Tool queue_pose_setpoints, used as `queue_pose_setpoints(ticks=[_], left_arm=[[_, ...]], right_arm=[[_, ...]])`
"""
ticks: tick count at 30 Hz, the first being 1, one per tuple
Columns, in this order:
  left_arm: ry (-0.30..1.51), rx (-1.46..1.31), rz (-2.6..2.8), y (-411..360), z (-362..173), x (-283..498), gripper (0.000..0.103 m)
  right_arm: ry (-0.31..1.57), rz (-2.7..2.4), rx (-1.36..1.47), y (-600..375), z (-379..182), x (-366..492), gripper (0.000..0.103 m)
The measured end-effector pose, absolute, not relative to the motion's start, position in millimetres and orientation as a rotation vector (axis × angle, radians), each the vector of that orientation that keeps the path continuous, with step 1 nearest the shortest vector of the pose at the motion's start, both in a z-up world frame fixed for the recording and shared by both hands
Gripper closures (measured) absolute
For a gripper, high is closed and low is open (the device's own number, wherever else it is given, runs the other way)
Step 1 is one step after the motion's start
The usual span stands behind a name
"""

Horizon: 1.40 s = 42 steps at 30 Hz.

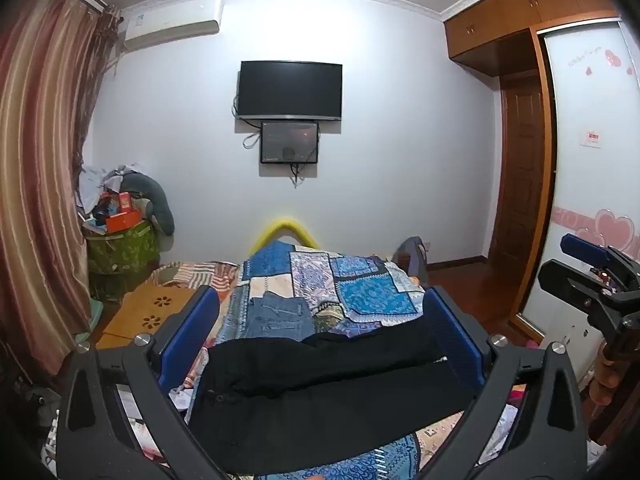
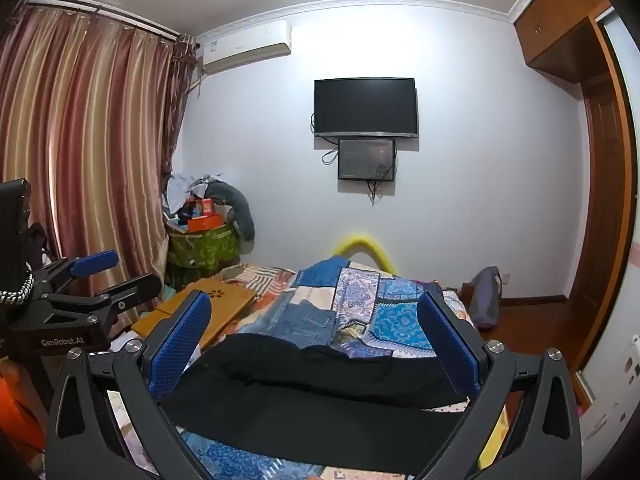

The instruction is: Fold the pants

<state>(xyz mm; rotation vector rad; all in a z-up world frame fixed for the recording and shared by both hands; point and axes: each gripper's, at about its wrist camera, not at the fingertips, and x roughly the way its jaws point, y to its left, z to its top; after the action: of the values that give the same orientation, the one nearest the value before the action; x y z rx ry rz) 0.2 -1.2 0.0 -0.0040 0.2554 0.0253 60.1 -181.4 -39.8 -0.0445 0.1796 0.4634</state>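
- Left gripper (image 1: 320,340) and right gripper (image 2: 316,340) hover side by side above the bed, blue fingers spread wide, gripping nothing.
- Black pants (image 1: 320,392) lie crosswise on the patchwork quilt (image 1: 360,296), folded jeans (image 1: 280,316) beyond.

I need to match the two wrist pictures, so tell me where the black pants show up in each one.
Left wrist view: the black pants lie across the lower centre, between the open fingers of the left hand-held gripper, on the patchwork quilt.
Right wrist view: the black pants span the lower centre, between the open fingers of the right hand-held gripper.
Shared landmark: the wall-mounted TV.
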Motion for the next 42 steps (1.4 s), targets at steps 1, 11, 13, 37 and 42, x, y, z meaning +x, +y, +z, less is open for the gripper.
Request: queue_pose_setpoints(ticks=[1, 11, 13, 37, 42], left_arm=[[0.257, -0.001, 0.028, -2.1, 0.0, 1.1, 0.000], [0.254, -0.035, 0.003, 1.7, -1.3, 6.9, 0.000], [0.247, -0.034, 0.000, 0.4, -1.1, 3.0, 0.000], [0.241, -0.022, -0.013, 0.9, -2.6, -2.8, 0.000], [0.238, -0.016, -0.013, -0.8, -1.2, -3.1, 0.000]], right_arm=[[0.184, 0.463, -0.041, -181.6, -39.7, 60.3, 0.000], [0.179, 0.464, -0.029, -182.6, -38.6, 58.0, 0.000], [0.179, 0.463, -0.030, -181.4, -41.4, 61.1, 0.000], [0.170, 0.456, -0.020, -187.4, -39.5, 59.3, 0.000], [0.169, 0.455, -0.019, -187.3, -39.3, 58.5, 0.000]])
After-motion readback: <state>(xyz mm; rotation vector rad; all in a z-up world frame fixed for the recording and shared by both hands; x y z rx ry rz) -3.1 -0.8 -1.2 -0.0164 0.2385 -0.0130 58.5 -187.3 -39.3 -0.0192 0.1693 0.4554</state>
